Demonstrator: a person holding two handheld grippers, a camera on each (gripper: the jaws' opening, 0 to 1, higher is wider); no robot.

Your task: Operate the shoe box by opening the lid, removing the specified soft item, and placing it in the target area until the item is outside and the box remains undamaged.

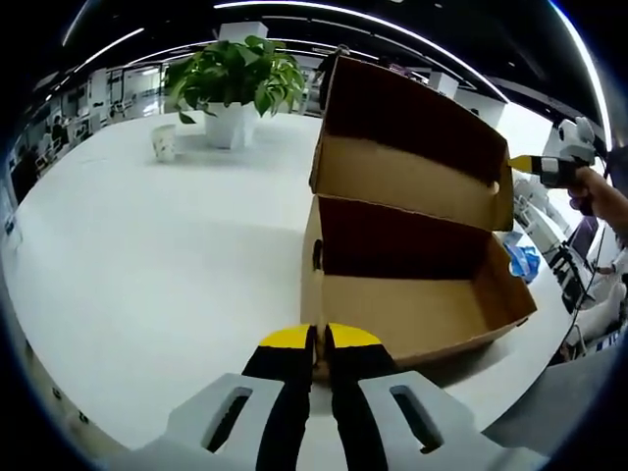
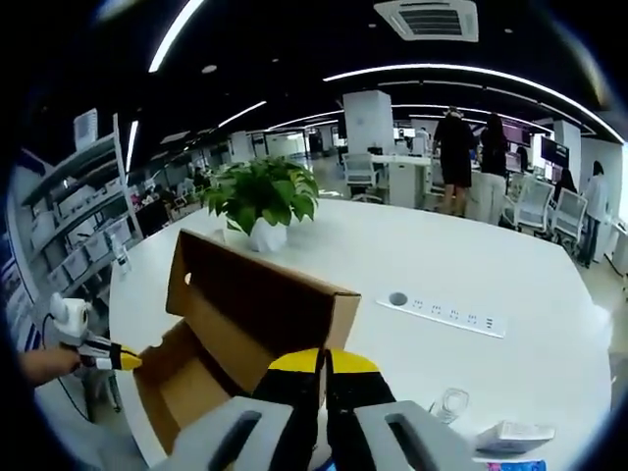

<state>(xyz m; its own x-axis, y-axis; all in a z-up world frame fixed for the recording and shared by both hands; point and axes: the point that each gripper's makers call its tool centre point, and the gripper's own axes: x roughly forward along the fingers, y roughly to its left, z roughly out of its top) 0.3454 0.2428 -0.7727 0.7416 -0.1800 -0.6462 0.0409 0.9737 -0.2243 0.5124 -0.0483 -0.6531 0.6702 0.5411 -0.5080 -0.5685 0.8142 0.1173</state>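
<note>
Our left gripper (image 1: 316,343) has its jaws together at the near wall of the box (image 1: 412,314), which sits open on the white worktop (image 1: 147,255) near its edge. Our right gripper (image 2: 322,365) has its jaws together at the lid (image 2: 255,304). A plant (image 2: 260,196) stands behind.

Shoe box (image 1: 412,294) front wall hides its floor.
</note>
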